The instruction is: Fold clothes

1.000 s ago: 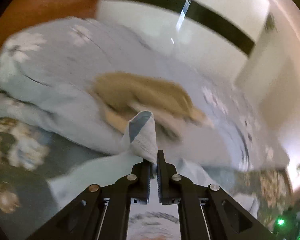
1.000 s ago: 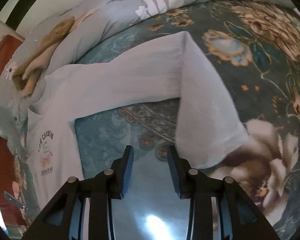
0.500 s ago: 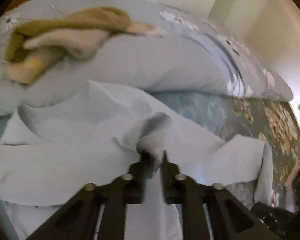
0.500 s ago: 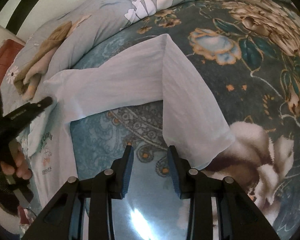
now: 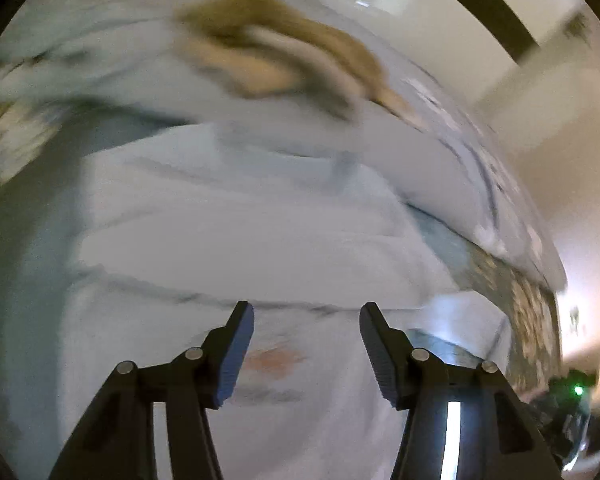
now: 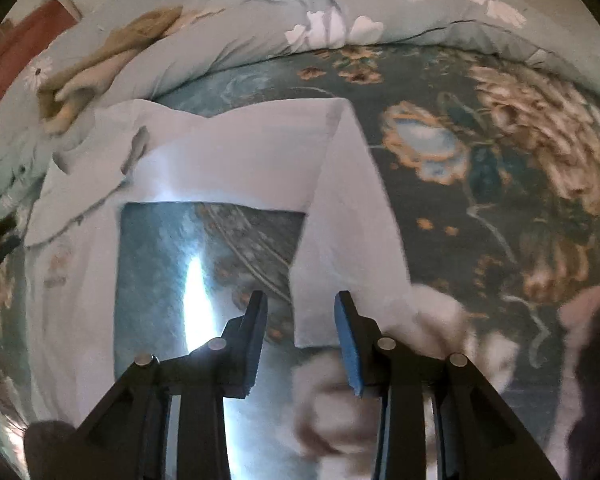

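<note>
A pale blue long-sleeved shirt (image 6: 236,160) lies flat on the flowered bedspread (image 6: 480,184). One sleeve runs right and bends down toward me. Its cuff end (image 6: 320,320) lies between the jaws of my open right gripper (image 6: 301,312). In the blurred left wrist view the shirt's body (image 5: 240,240) with a small reddish print (image 5: 272,360) fills the middle. My left gripper (image 5: 306,322) hangs open and empty just above it.
A grey-blue flowered duvet (image 6: 300,12) is bunched along the far side of the bed, with a tan and cream garment (image 6: 104,60) on it, also visible in the left wrist view (image 5: 284,56). A wall (image 5: 540,92) stands beyond.
My left gripper let go of the shirt fabric it pinched and now stands open above the shirt. My right gripper moved over to the sleeve's cuff end.
</note>
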The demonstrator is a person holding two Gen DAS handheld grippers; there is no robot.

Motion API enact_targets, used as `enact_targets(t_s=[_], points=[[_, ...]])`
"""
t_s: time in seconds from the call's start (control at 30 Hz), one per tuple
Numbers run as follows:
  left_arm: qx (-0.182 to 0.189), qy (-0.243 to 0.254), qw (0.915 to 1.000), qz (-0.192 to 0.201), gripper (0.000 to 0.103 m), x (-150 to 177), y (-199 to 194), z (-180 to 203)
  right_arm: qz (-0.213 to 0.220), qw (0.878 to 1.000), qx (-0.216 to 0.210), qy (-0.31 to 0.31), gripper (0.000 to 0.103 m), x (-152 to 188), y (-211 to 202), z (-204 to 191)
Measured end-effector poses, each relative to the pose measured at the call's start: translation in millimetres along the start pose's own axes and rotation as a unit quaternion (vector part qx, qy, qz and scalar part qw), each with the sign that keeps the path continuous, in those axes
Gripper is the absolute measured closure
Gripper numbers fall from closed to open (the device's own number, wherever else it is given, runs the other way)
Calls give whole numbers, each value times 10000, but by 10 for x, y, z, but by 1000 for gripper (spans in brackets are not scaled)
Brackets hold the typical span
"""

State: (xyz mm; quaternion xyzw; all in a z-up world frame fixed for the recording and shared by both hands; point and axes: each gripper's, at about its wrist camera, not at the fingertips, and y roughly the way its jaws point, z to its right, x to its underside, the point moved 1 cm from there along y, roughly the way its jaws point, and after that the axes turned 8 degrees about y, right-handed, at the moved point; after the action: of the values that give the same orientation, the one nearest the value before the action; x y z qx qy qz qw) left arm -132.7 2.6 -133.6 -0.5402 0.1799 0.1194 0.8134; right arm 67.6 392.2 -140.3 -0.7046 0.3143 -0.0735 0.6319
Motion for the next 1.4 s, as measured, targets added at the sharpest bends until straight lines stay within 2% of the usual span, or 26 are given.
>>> enact_targets(t_s=[0.13,0.27,0.37,0.6,0.67,0.7,0.73,0.77,0.8,0.83,0.93,1.07,1.13,1.27,1.4], points=[[-293,-944,9951,92,42,345,-356,-636,90,9982,308,501,67,199,-154,281],[-304,-1595,9866,120,42,672,-557,-1005,-57,9938,201,1092,67,389,-110,481],[-272,-1639,9861,62,42,788,-602,-1035,20,9864,-239,1623,67,382,-37,525],[-465,-1459,9882,76,42,885,-795,-1046,230,9568,-1253,2614,67,263,177,519],[-443,-1466,9881,117,42,897,-833,-1080,260,9533,-1378,2675,67,238,166,477],[-431,-1512,9875,124,42,913,-839,-1109,335,9554,-1267,2645,67,223,143,458],[-418,-1557,9868,132,42,929,-844,-1139,399,9566,-1162,2644,70,223,108,470],[-405,-1602,9862,139,42,945,-850,-1168,532,9551,-1079,2707,86,198,52,477],[-392,-1647,9855,146,42,962,-855,-1198,606,9509,-1099,2829,98,160,5,500],[-380,-1692,9847,153,42,978,-860,-1227,630,9489,-1072,2901,98,136,-31,517],[-332,-1825,9825,181,42,1027,-875,-1322,804,9526,-844,2810,100,-50,-225,498],[-265,-1983,9795,243,42,1080,-896,-1458,1295,9707,-392,1988,100,-534,-785,195],[-205,-2065,9778,289,42,1106,-901,-1520,1525,9753,-273,1577,100,-770,-1052,-23],[-105,-2198,9748,362,42,1153,-896,-1624,1801,9816,-324,550,100,-1172,-1512,-752],[5,-2363,9706,456,42,1222,-902,-1726,1661,9828,-576,-571,100,-1400,-1468,-1759]])
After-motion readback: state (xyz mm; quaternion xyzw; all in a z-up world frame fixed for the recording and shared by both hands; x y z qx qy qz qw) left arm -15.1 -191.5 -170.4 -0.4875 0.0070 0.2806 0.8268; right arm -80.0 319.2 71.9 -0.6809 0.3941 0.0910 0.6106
